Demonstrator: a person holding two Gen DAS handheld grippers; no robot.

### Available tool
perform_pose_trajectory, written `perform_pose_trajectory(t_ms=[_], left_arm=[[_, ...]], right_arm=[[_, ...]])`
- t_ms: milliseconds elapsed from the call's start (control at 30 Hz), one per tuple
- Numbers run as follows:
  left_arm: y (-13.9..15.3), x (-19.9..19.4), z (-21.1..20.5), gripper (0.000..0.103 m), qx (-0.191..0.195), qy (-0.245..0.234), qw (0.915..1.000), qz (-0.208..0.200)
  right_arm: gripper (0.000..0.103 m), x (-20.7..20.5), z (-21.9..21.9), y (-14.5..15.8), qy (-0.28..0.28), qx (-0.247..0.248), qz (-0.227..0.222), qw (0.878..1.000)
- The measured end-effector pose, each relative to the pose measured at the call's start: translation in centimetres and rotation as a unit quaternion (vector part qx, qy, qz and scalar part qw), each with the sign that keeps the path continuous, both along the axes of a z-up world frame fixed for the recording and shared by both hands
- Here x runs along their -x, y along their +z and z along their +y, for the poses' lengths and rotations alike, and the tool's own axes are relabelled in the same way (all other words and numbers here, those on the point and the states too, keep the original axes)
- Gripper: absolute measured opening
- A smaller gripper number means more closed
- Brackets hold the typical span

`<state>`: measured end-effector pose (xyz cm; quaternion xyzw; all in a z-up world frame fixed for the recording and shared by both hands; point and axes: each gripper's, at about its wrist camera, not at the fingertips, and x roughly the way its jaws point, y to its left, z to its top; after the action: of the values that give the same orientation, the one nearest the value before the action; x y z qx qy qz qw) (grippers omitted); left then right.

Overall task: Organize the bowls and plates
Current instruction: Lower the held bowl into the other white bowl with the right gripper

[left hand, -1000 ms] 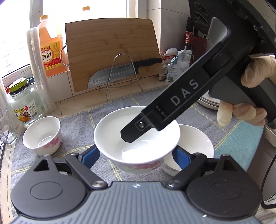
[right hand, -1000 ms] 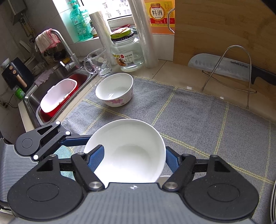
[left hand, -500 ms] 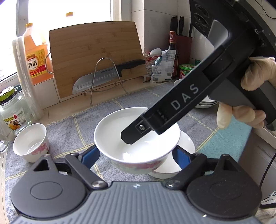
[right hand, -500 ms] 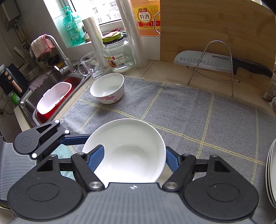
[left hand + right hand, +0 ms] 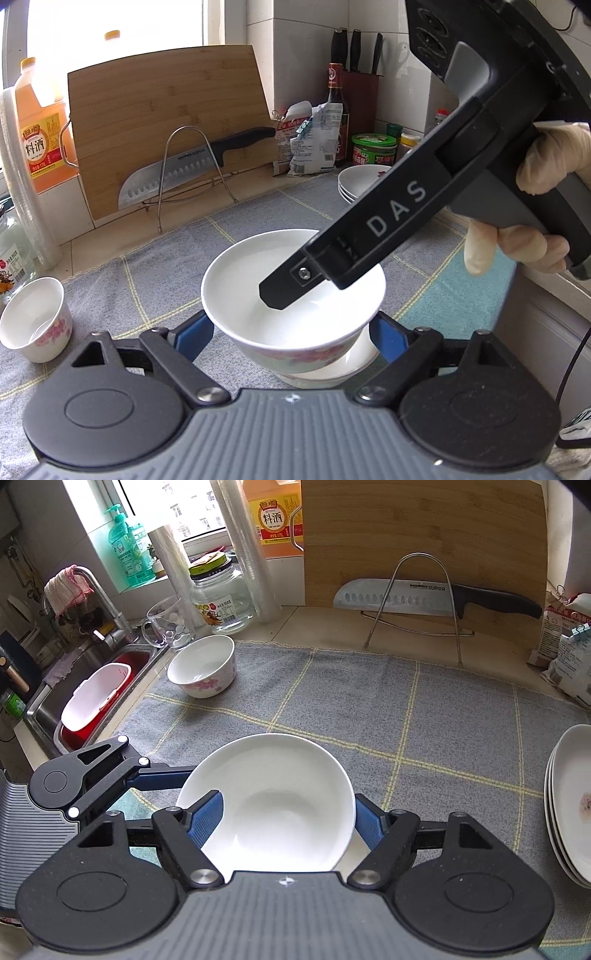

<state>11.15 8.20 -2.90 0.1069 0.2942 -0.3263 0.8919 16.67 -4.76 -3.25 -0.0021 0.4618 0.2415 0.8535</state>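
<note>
White glazed porcelain is the main hazard at this stage: the floral bowl (image 5: 236,295) hangs just above a lower bowl (image 5: 332,373) that rests on the grey cloth (image 5: 369,709), low in the centre of both views. Nesting it appears to be the step in hand. If the floral bowl comes down tilted or off-centre, its foot could strike the lower rim and chip it, or push the lower bowl across the cloth. The smooth curved wall could also slide out of the pads if the two tools pull unevenly. Any sweep toward the right edge of the frame risks knocking the stack of plates (image 5: 569,805). The small bowl (image 5: 201,664), upper left near the sink, stands well apart. The left gripper (image 5: 291,334) is spread wide, its blue pads pressed against opposite sides of the floral bowl below the rim, and so carries it. The right gripper (image 5: 286,823), gripped by a gloved hand (image 5: 550,158), also stands apart. One of its fingers reaches down inside the bowl, and the other sits just outside the rim on the right. Whether those pads press on the porcelain cannot be told.
</note>
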Motion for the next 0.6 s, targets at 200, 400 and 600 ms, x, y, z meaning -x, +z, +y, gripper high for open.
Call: perform_pose_trajectory(t_ms=[200, 400, 600], left_arm=[[-0.4, -0.1, -0.7, 0.09, -0.003, -0.017, 0.9998, 0.008], [-0.9, -0.4, -1.1, 0.09, -0.004, -0.034, 0.9994, 0.012], [-1.6, -1.2, -1.5, 0.09, -0.012, -0.043, 0.9988, 0.02]], right_arm=[[0.08, 0.5, -0.8, -0.3, -0.016, -0.001, 0.004, 1.0], [0.08, 0.5, -1.5, -0.9, -0.031, -0.002, 0.009, 0.999], [0.08, 0.4, -2.0, -1.5, -0.044, -0.005, 0.012, 0.999]])
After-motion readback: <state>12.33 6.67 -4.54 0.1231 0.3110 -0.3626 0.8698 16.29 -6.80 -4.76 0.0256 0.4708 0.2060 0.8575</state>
